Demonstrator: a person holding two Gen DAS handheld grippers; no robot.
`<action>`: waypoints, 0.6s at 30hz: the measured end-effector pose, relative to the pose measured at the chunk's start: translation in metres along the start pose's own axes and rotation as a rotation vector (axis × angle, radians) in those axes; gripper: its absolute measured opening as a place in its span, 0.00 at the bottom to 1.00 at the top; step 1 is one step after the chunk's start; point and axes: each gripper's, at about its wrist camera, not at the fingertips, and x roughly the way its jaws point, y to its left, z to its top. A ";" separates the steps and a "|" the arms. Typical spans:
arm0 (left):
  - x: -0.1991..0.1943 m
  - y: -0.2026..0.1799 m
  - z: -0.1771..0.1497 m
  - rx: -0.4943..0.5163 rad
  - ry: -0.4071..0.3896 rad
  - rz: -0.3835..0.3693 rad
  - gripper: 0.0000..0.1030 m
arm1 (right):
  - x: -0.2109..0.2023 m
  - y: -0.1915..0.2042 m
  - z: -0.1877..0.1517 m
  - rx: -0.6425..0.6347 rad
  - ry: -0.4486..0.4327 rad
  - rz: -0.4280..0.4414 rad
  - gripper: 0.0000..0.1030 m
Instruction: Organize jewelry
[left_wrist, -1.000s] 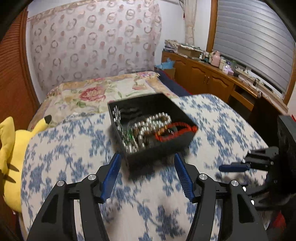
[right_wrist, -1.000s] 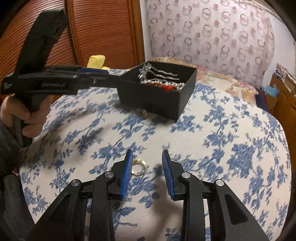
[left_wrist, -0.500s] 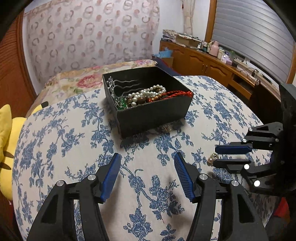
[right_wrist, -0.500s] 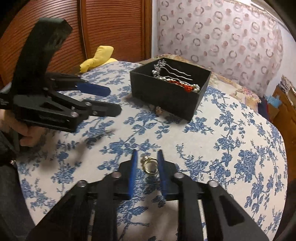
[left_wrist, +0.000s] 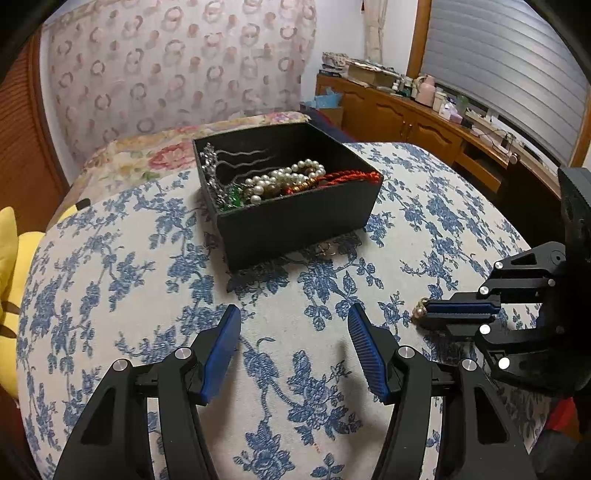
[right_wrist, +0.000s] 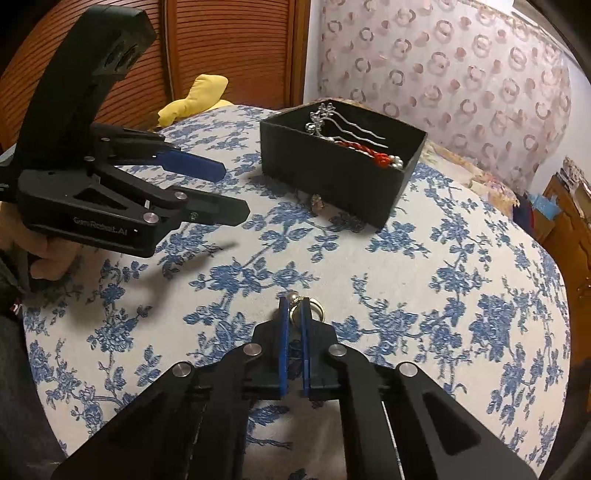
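The gold ring (right_wrist: 309, 309) lies on the flowered cloth (right_wrist: 424, 266), well short of the black box (right_wrist: 332, 173), and the right gripper (right_wrist: 294, 314) has it pinched at the very tips, its blue pads drawn in to a narrow slit with the band caught between them; those jaws have just been closing on it. From the left wrist view the ring (left_wrist: 419, 312) shows only as a small gold bead poking out of the closed tips of the right gripper (left_wrist: 428, 314). The grip looks shallow, so I would lift slowly and straight up, watching that the ring does not twist or slip out, and keep the squeeze steady on the way to the box. Carry it high enough to clear the near wall, then release only once the tips are over the pearls (left_wrist: 280, 181) and red cord (left_wrist: 332, 179), so it drops among them and not onto the rim. A second small piece (right_wrist: 317, 201) sits on the cloth, touching the foot of the box; it looks like the next pickup. The left gripper (left_wrist: 293, 347) hovers over bare cloth in front of the box, jaws wide and holding nothing, clear of the path.
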 end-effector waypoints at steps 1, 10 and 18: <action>0.003 -0.002 0.001 0.004 0.006 -0.003 0.56 | -0.002 -0.002 -0.001 0.007 -0.008 -0.004 0.06; 0.022 -0.018 0.017 -0.002 0.009 -0.011 0.49 | -0.020 -0.026 -0.011 0.071 -0.054 -0.019 0.06; 0.039 -0.023 0.031 -0.015 0.008 0.030 0.36 | -0.022 -0.032 -0.015 0.090 -0.070 -0.016 0.06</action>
